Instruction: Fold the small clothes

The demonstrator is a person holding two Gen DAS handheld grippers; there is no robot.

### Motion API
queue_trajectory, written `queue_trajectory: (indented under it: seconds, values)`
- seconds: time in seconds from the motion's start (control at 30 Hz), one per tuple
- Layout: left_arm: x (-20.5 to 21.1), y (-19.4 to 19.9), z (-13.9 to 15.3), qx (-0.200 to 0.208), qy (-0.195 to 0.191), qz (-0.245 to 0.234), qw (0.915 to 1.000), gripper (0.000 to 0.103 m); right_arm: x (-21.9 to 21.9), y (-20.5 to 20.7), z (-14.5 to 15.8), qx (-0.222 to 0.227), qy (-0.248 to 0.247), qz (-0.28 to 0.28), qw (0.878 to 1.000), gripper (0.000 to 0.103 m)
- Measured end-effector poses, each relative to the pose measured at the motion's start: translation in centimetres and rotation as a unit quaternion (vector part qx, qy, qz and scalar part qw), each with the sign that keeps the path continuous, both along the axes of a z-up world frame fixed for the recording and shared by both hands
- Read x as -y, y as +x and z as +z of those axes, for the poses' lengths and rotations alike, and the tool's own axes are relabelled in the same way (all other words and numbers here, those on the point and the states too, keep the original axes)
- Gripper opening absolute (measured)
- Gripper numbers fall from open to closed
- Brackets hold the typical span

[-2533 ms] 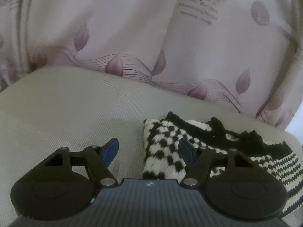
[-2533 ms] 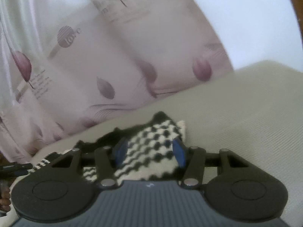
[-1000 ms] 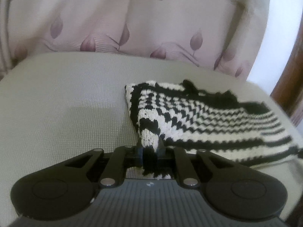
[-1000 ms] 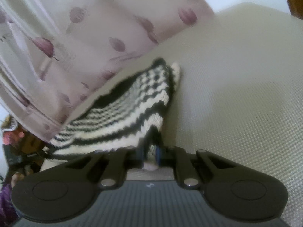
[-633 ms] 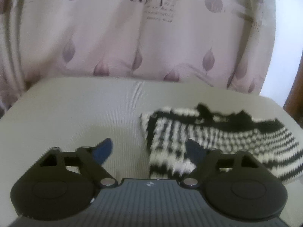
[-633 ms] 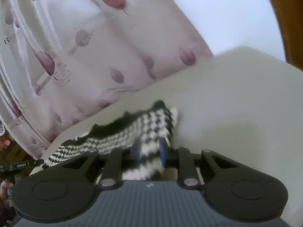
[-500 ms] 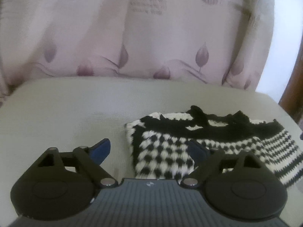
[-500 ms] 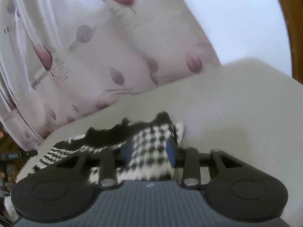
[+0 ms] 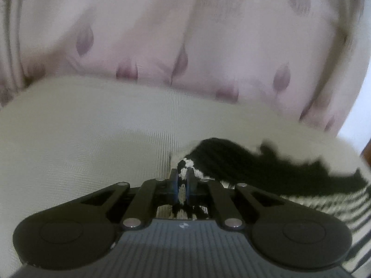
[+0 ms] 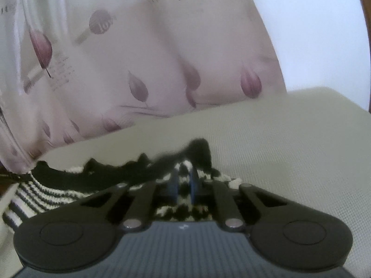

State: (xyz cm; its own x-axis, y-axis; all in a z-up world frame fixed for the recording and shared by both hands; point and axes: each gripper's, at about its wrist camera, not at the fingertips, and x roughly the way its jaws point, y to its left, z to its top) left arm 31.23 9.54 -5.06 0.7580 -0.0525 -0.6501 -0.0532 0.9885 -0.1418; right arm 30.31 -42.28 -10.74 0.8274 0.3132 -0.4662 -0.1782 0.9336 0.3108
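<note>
A small black-and-white knitted garment [image 9: 266,166] lies on a pale beige cushion [image 9: 92,139]. It has a black top band, a checked part and stripes. My left gripper [image 9: 182,173] is shut on its near left corner. In the right wrist view the same garment [image 10: 111,178] stretches to the left, and my right gripper [image 10: 184,177] is shut on its checked right corner. Both views are somewhat blurred.
A pink curtain with dark leaf prints [image 9: 185,34] hangs close behind the cushion and also shows in the right wrist view [image 10: 116,58]. A white wall [image 10: 313,34] and a brown wooden edge [image 10: 366,23] are at the right.
Half a second ago both grippers were open over the garment's corners. Both have now come down and shut on the knitted fabric.
</note>
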Motion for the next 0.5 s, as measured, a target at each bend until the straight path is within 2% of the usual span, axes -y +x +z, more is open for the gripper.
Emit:
queue_trajectory:
  seconds: [0.03, 0.13, 0.2, 0.23, 0.3, 0.37, 0.5]
  values:
    - [0.5, 0.2, -0.8, -0.008, 0.015, 0.0, 0.9999, 0.01, 0.0, 0.5, -0.9, -0.015, 0.007, 0.006, 1.0, 0.009]
    - [1.0, -0.5, -1.0, 0.015, 0.025, 0.002, 0.9996, 0.016, 0.7, 0.6, -1.3, -0.016, 0.032, 0.0, 0.999, 0.013]
    - [0.8, -1.0, -0.6, 0.021, 0.022, 0.006, 0.9995, 0.036, 1.6, 0.2, -0.7, -0.013, 0.062, -0.009, 0.998, 0.019]
    - [0.6, -1.2, -0.4, 0.024, 0.021, 0.008, 0.9995, 0.04, 1.8, -0.3, -0.2, -0.001, 0.066, -0.015, 0.998, 0.019]
    - [0.2, -1.7, 0.0, 0.036, 0.014, 0.007, 0.9992, 0.064, 1.8, -1.4, 1.0, 0.025, 0.052, -0.028, 0.998, 0.019]
    - [0.2, -1.8, 0.5, 0.051, 0.03, 0.014, 0.9981, 0.075, 1.2, -2.5, 2.3, 0.054, 0.042, -0.018, 0.997, 0.019]
    - [0.3, -1.3, 0.3, 0.038, 0.035, 0.008, 0.9986, 0.075, -2.5, -2.7, 3.9, 0.062, 0.014, 0.057, 0.996, 0.019]
